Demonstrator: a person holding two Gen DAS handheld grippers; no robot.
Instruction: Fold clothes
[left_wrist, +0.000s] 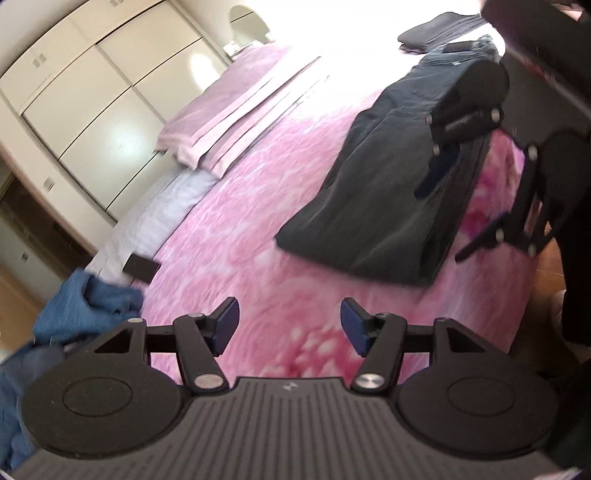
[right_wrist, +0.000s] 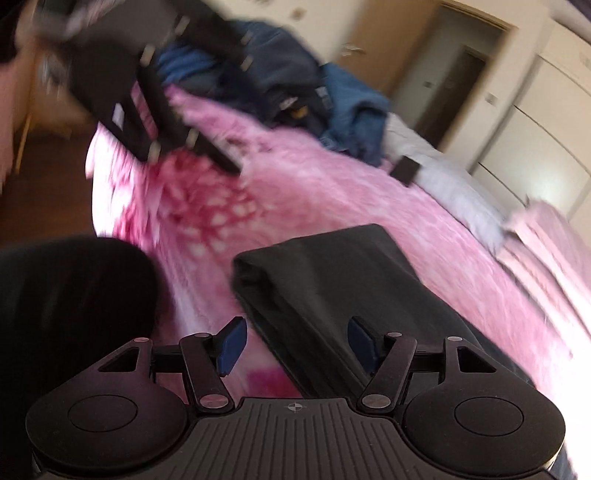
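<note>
Dark trousers (right_wrist: 332, 295) lie folded on the pink bed (left_wrist: 258, 240); left gripper (left_wrist: 290, 325) and right gripper (right_wrist: 293, 343), jaws released and empty, apparently free for the blue pile (right_wrist: 351, 107).

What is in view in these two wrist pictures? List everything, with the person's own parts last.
Trousers: one, dark grey, laid folded lengthwise on the bed near its edge.
Folded stack: one, dark, far end of the bed.
Clothes pile: one heap, blue and navy, at the other end of the bed.
Blanket: one, pink floral, covering the bed.
Folded cover: one, pale pink, by the wardrobe side.
Sheet: one, white, beside the blanket.
Small flat object: one, dark, on the sheet.
Wardrobe: one, cream, along the wall.
Left gripper: black, blue pads, open, empty.
Right gripper: black, blue pads, open over the trousers.
</note>
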